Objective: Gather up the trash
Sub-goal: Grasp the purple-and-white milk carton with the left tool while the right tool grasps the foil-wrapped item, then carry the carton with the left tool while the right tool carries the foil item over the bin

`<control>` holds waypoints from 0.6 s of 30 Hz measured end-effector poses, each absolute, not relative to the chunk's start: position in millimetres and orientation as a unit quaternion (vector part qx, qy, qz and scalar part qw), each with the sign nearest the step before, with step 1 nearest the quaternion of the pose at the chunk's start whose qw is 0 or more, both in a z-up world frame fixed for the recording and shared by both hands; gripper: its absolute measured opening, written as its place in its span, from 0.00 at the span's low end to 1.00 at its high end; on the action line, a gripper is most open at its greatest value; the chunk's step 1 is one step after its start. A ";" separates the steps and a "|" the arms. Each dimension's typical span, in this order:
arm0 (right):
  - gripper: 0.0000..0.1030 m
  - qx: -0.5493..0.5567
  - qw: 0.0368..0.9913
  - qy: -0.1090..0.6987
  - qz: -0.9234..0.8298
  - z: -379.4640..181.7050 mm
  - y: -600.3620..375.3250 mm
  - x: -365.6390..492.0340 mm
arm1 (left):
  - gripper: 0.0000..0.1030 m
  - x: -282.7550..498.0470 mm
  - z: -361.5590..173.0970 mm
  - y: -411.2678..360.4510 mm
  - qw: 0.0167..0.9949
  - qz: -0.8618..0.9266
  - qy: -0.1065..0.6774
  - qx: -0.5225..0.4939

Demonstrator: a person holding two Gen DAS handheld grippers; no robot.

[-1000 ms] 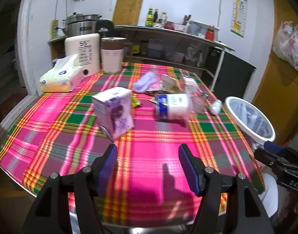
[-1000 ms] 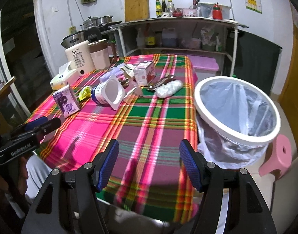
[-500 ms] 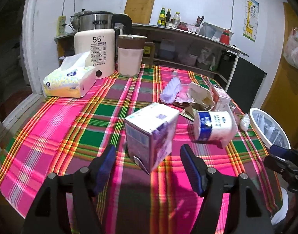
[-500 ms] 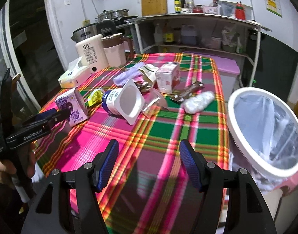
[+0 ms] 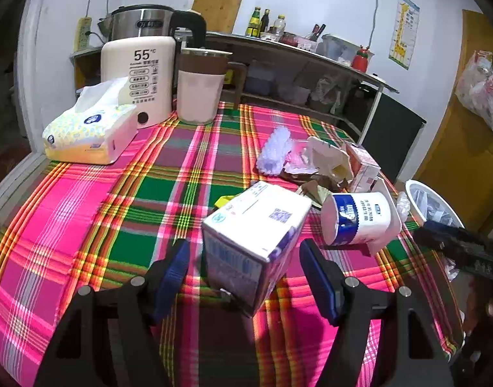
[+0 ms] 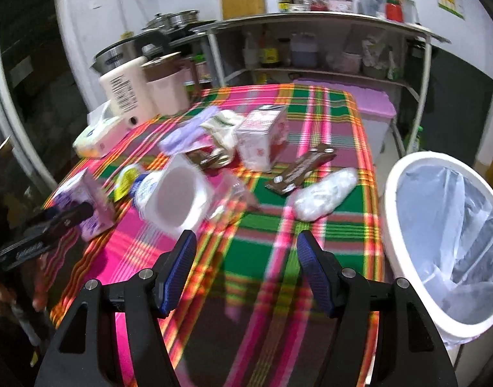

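Observation:
A white and purple carton (image 5: 256, 235) stands on the plaid tablecloth between the fingers of my open left gripper (image 5: 245, 267), not gripped; it also shows in the right wrist view (image 6: 88, 206). A white and blue yogurt tub (image 5: 359, 219) lies on its side to its right, also in the right wrist view (image 6: 172, 193). My right gripper (image 6: 246, 264) is open and empty over the cloth, short of the tub and a clear plastic wrapper (image 6: 324, 193). A white bin with a clear liner (image 6: 446, 242) stands right of the table.
More litter lies mid-table: a pink carton (image 6: 262, 135), a brown wrapper (image 6: 301, 169), a purple wrapper (image 5: 275, 151) and crumpled paper (image 5: 327, 158). A tissue pack (image 5: 88, 129), a cream appliance (image 5: 140, 77) and a pink jug (image 5: 201, 87) stand at the far left.
My left gripper has moved forward until the purple carton sits between its fingers. My right gripper has moved forward and left toward the yogurt tub. Both stay open.

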State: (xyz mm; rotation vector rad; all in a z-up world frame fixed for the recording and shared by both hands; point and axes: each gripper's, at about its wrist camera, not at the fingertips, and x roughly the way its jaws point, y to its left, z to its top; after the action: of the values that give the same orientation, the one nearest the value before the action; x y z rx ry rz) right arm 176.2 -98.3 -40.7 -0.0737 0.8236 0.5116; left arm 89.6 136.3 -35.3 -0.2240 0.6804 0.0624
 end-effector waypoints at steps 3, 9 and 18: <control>0.64 -0.019 0.891 0.397 0.219 -39.0 -103.8 190.3 | 0.55 91.1 -36.9 132.8 0.935 0.023 0.335 -0.112; 0.61 0.007 0.896 0.412 0.167 -44.2 -109.6 219.7 | 0.39 92.5 -41.1 125.9 0.933 0.022 0.342 -0.109; 0.33 0.032 0.886 0.442 0.138 -58.9 -111.6 250.2 | 0.38 93.0 -42.0 120.4 0.934 0.035 0.343 -0.097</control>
State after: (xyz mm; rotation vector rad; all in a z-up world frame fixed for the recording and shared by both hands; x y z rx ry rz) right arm 250.2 -111.6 -58.9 0.0670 0.9189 0.2874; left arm 93.0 120.4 -42.0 -0.1983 0.7013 0.0710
